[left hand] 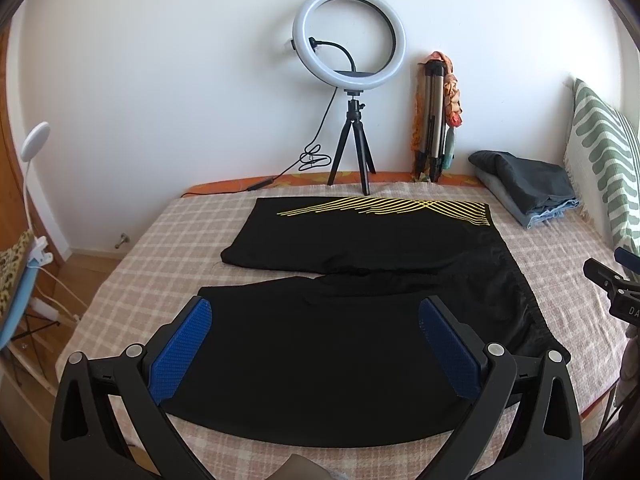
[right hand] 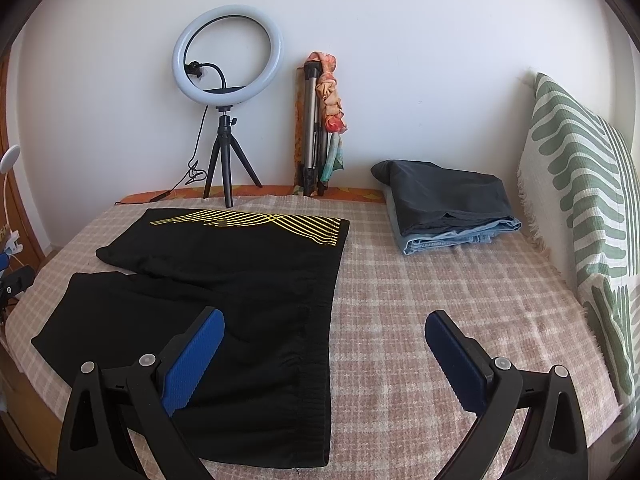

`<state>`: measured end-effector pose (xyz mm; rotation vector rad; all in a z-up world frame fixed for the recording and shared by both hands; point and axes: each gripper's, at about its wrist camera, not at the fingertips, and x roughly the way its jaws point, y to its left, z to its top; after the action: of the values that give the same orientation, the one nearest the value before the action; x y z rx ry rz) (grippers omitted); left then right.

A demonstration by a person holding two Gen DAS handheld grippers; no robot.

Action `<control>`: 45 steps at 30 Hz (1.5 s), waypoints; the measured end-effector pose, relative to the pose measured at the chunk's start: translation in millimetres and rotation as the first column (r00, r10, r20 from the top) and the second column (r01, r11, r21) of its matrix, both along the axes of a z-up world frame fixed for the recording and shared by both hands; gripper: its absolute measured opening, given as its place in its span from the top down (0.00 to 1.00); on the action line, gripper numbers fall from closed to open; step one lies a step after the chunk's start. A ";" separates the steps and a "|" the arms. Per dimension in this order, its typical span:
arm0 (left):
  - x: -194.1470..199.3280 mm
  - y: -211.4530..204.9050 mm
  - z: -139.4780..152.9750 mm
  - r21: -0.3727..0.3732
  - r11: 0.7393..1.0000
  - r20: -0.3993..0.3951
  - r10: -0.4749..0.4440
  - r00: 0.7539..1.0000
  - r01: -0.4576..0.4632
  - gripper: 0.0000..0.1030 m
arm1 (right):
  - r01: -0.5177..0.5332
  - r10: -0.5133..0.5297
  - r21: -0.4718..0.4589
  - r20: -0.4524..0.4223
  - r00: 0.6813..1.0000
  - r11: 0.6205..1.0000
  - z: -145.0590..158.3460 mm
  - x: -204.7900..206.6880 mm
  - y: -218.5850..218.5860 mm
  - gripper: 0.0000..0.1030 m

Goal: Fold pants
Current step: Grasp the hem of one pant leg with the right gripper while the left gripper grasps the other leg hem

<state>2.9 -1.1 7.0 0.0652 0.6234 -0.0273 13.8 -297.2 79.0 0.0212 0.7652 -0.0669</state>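
The black shorts lie flat on the checked bedspread, not yet folded. Left gripper and right gripper hover wide open, empty; next they must pinch the near edge.

A ring light on a small black tripod stands at the far edge of the checked bed. Right of it, a folded tripod leans against the wall. Folded clothes lie far right, beside a green-patterned pillow.
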 end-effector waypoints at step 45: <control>-4.4 97.2 -55.2 0.052 0.989 -0.267 -0.120 0.956 0.139 0.54 | -0.768 0.696 -0.147 -0.343 0.630 0.623 -87.3 -54.0 59.8 0.46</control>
<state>-1.5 96.2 -48.2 0.1728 0.8859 -0.1434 -40.2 -237.4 -8.4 -0.6000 0.9687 0.6398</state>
